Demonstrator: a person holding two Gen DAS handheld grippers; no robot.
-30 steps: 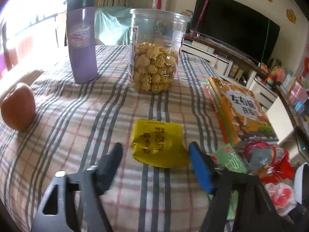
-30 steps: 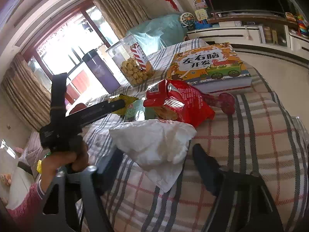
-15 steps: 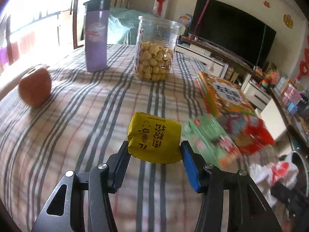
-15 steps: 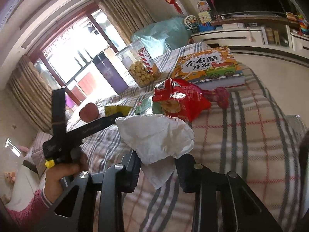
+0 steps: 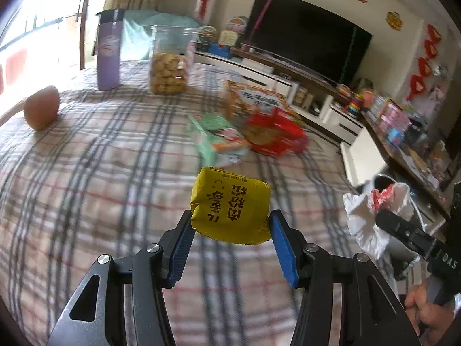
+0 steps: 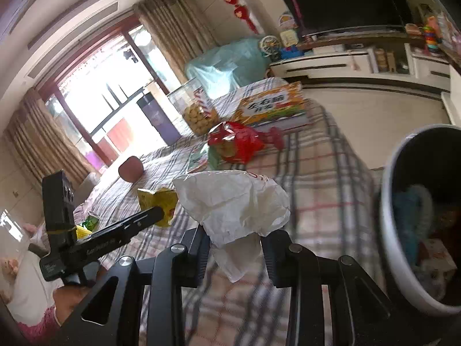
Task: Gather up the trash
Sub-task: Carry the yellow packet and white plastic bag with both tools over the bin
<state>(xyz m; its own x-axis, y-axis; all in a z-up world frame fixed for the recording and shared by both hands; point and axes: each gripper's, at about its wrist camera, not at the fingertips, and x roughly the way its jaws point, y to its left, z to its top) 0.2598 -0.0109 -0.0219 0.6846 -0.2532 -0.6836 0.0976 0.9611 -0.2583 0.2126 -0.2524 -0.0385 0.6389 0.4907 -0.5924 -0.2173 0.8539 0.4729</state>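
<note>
**A:** What is the left gripper [image 5: 230, 242] holding?

**B:** A small yellow packet [image 5: 230, 209], puffy and pillow-shaped, made of glossy crinkled film with dark printed characters. The blue ribbed pads [image 5: 180, 248] are clamped on its two short ends, so its long axis runs left to right between them. It is lifted above the plaid tablecloth [image 5: 86, 173], and its printed face tilts up toward the camera.

**A:** And the right gripper [image 6: 234, 248]?

**B:** Its black fingers are closed on a crumpled white wrapper [image 6: 233, 201], thin and papery with soft folds. The bulk of it billows above the fingers, and a loose flap hangs down between them. It has no clear long axis.

**A:** Where is the trash bin?

**B:** A round bin [image 6: 387, 216] with a pale, smooth rim and dark inside sits at the right edge of the right wrist view, just right of the wrapper. Some scraps lie inside; they are too blurred to name.

**A:** What else is on the table?

**B:** Farther off, a shiny red snack bag [image 6: 239, 144] and a green packet [image 5: 216, 138] lie side by side. Behind them are a flat orange book [image 6: 273, 106], a clear plastic jar of round biscuits [image 5: 170, 63], a purple tumbler [image 5: 108, 54] and, far left, a reddish apple [image 5: 41, 106].
</note>
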